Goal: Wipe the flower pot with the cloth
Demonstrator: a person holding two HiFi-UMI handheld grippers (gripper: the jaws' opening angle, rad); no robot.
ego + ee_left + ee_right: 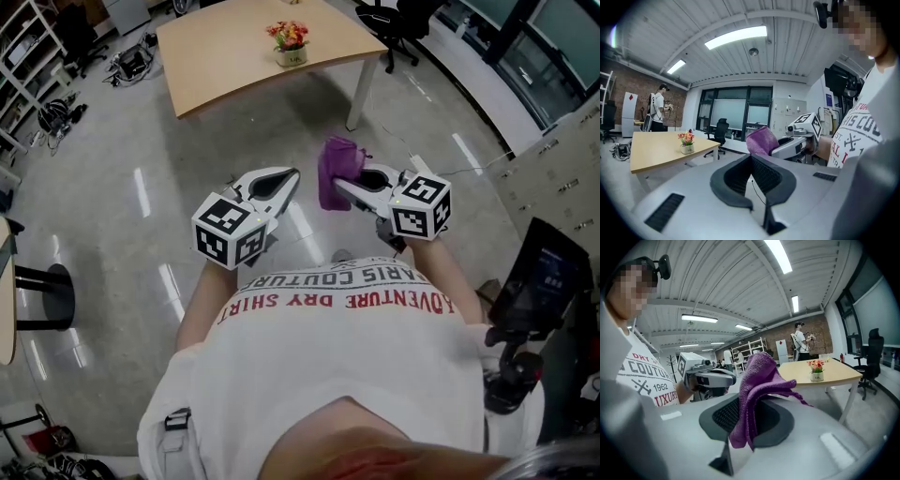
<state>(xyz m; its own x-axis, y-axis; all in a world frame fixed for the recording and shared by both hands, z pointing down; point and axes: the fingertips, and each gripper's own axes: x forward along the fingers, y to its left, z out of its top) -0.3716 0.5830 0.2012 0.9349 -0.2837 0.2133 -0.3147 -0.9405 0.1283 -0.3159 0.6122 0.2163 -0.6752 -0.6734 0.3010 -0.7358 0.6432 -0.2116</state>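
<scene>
right hand-held gripper (343, 186) clamps purple cloth (761, 376); left hand-held gripper (751, 161) closed.

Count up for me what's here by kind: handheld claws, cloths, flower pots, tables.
2 grey handheld claws: left claw, right claw
1 purple towelling cloth
1 small white flower pot with red and orange flowers
1 light wooden table
Total: 5

This is an office-like lab: a wooden bench (234, 56), swivel chairs (398, 23), metal shelves (23, 52) (cables (58, 114) lie on the floor (112, 244) beside them), grey lockers (553, 178), glass walls (740, 112), strip lights (736, 37) on the ceiling (797, 51).
</scene>
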